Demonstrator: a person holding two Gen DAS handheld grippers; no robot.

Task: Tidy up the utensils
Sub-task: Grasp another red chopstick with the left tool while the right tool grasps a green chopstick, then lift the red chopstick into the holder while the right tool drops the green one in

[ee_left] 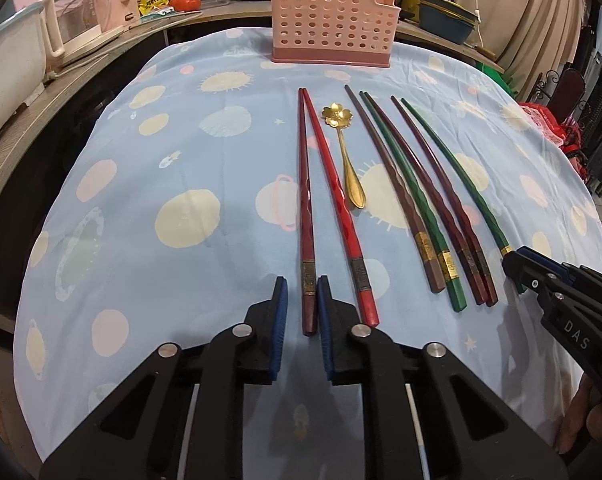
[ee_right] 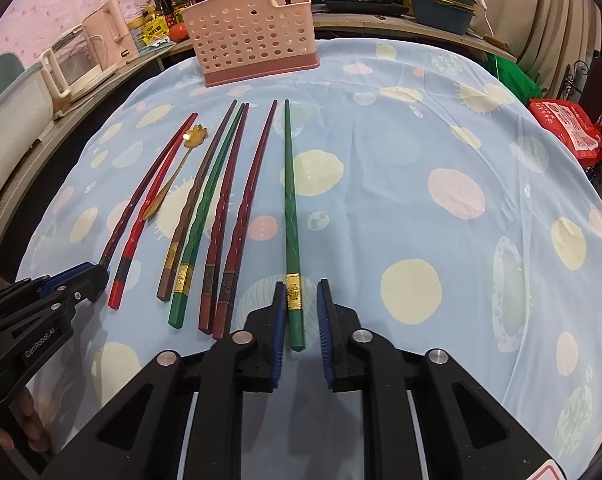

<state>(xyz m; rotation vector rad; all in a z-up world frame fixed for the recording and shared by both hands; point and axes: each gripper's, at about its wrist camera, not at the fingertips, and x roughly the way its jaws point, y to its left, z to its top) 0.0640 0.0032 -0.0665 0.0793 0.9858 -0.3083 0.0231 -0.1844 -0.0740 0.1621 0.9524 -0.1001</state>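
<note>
Several chopsticks and a gold flower-bowl spoon [ee_left: 345, 152] lie side by side on the blue planet-print cloth [ee_left: 161, 160]. A pink perforated utensil holder [ee_left: 333, 20] stands upright at the far edge. My left gripper [ee_left: 303, 284] straddles the thick end of the leftmost dark red chopstick [ee_left: 304, 200]; cloth still shows between its left pad and the stick, so it is open. A bright red chopstick [ee_left: 337, 200] lies just right of it. My right gripper [ee_right: 301, 286] is shut on the gold-banded end of the lone green chopstick [ee_right: 291, 200], the rightmost one. Both sticks rest on the cloth.
Between the two held ends lie a brown, a green and two dark red chopsticks [ee_left: 421, 208]. A kettle [ee_left: 81, 20] and white tub [ee_left: 9, 60] sit on the left counter, pots and bowls [ee_right: 441, 8] behind, a red bag [ee_right: 569, 128] at right.
</note>
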